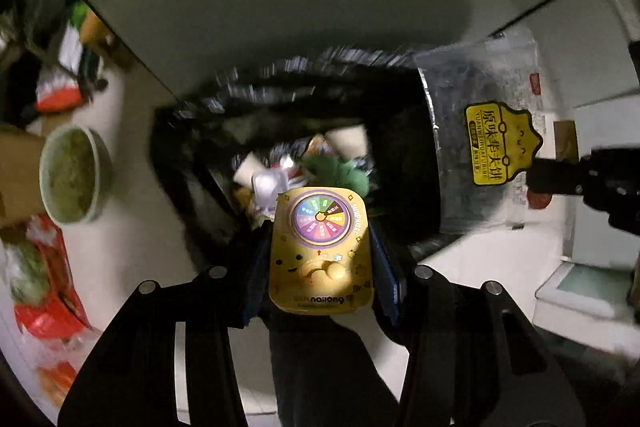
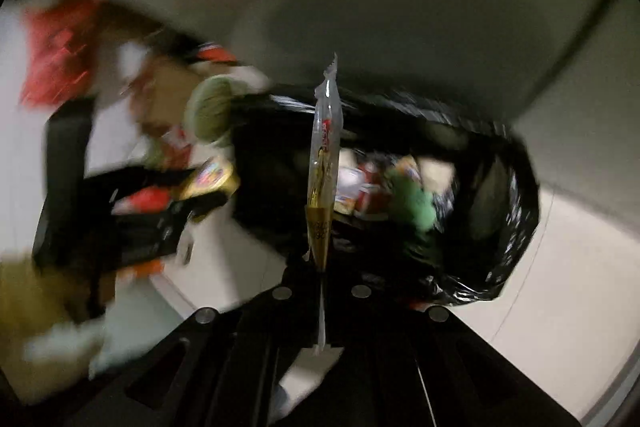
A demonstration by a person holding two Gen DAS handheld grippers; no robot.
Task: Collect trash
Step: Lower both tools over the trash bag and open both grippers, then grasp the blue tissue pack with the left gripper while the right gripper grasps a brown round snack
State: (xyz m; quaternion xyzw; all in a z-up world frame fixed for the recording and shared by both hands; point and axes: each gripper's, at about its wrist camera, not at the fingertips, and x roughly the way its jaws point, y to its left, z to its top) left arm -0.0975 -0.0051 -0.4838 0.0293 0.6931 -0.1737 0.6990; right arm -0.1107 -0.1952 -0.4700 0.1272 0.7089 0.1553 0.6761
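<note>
Yellow box (image 1: 320, 251), printed with a rainbow spinner wheel and a cartoon face, sits clamped between the fingers of the left gripper (image 1: 320, 267), held just above the near rim of the black trash bag (image 1: 192, 147). Bag mouth gapes open; inside lie a green crumpled item (image 1: 344, 171), white paper scraps (image 1: 256, 171) and red-printed wrappers.

Clear plastic wrapper (image 1: 484, 147) with a yellow label hangs at the bag's right edge, pinched by the right gripper (image 1: 560, 175), seen from the left wrist view as a dark arm reaching in from the right. In the right wrist view the same wrapper (image 2: 325, 163) stands edge-on, thin and upright, its lower end caught between the closed fingers of the right gripper (image 2: 321, 291), over the bag (image 2: 516, 211).

Pale green bowl (image 1: 74, 175) with greenish contents stands on the white floor left of the bag. Red packaging (image 1: 48, 291) lies nearer, beside it. Right view heavily motion-blurred on its left side.
</note>
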